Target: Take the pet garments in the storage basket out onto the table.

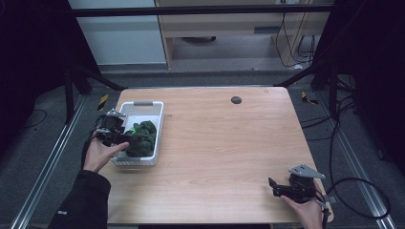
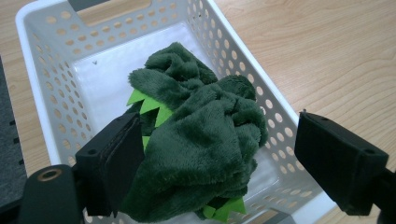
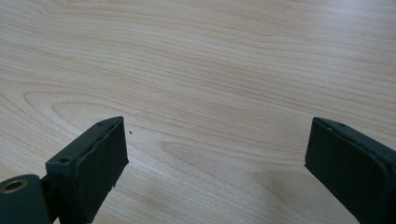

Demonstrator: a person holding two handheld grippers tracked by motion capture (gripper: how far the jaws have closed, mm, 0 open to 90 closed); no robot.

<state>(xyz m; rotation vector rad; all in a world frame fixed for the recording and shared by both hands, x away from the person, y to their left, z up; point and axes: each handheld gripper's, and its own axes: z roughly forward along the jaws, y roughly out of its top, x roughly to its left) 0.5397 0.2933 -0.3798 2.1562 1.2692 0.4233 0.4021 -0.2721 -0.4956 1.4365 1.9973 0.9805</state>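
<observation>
Jaws of the left gripper (image 2: 219,163) stand spread around a crumpled dark-green plush cloth (image 2: 201,140) with bright green zigzag trim — it lies in the perforated white plastic basket (image 2: 46,88). Right gripper (image 3: 217,163) gapes empty over pale woodgrain bench (image 3: 210,56).

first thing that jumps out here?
The dark green plush toy with bright green spikes, bunched in the white basket at the table's left edge. The left gripper is open around it, one jaw against the plush. The right gripper rests open near the front right corner.
</observation>
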